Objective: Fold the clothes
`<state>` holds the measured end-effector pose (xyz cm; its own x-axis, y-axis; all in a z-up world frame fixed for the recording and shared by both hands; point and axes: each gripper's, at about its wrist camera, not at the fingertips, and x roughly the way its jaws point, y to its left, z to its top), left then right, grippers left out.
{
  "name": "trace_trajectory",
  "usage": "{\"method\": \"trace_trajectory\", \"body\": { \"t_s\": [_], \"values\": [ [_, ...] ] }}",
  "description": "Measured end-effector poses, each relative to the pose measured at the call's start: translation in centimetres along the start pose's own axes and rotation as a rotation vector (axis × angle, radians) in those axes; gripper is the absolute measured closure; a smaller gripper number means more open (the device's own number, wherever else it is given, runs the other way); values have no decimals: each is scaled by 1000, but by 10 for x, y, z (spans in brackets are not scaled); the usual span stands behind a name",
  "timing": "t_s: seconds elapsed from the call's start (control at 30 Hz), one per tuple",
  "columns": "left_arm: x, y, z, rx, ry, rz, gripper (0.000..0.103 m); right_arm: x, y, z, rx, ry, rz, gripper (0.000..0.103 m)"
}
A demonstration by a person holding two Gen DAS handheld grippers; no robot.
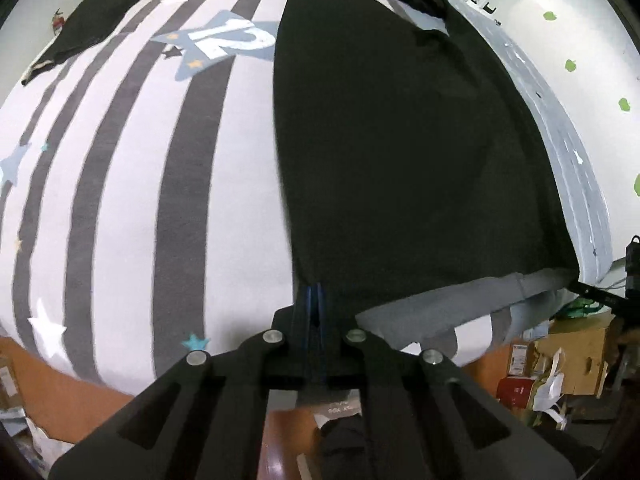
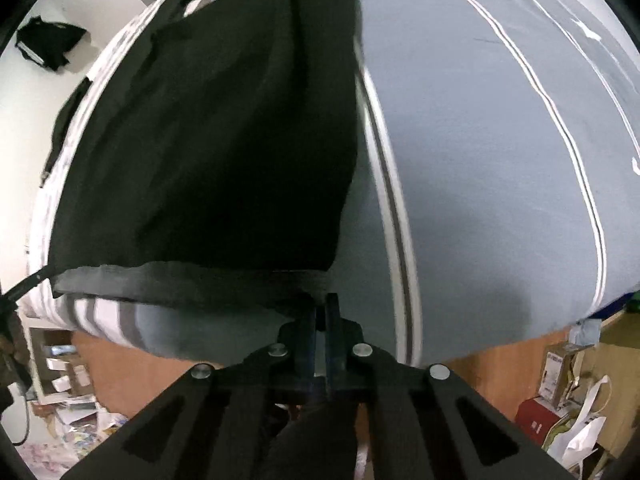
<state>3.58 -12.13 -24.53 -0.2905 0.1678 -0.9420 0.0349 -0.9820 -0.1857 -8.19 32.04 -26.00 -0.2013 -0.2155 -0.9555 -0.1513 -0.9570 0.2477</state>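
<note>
Black garment lies flat along the bed's near edge; left gripper and right gripper each pinch a near hem corner

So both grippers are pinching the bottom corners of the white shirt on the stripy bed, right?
Not quite: the shirt is black, not white, as the left wrist view shows. The left gripper and right gripper do pinch its near corners on the stripy bed.
</note>
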Motion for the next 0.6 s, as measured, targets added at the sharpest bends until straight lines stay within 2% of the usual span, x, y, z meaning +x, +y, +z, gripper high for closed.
{"method": "trace_trajectory", "body": {
  "t_s": [0.07, 0.1, 0.17, 0.2, 0.27, 0.33, 0.43, 0.5, 0.57, 0.6],
  "values": [
    [5, 9, -7, -26, 42, 33, 102, -5, -1, -1, -24, 26, -5, 100],
    [7, 15, -9, -42, 60, 49, 102, -4, -16, -4, -29, 52, -12, 101],
    [6, 23, -11, -66, 57, 58, 101, -4, -35, -11, -46, 102, -76, 101],
    [4, 24, -9, -67, 41, 60, 100, -7, -41, -10, -40, 98, -94, 101],
    [1, 21, -1, -52, 8, 66, 85, -19, -52, -2, -9, 59, -106, 97],
    [3, 17, 10, -53, -12, 60, 72, -19, -44, 17, 16, -3, -109, 96],
    [7, 11, 39, -68, -71, 48, 68, -24, -34, 43, 34, -96, -130, 74],
    [10, 5, 62, -68, -117, 44, 64, -22, -25, 72, 36, -149, -125, 67],
    [13, -1, 88, -67, -171, 44, 48, -16, -16, 105, 16, -187, -131, 61],
    [17, -2, 103, -67, -204, 50, 43, -12, -13, 122, 4, -204, -135, 61]
  ]
}}
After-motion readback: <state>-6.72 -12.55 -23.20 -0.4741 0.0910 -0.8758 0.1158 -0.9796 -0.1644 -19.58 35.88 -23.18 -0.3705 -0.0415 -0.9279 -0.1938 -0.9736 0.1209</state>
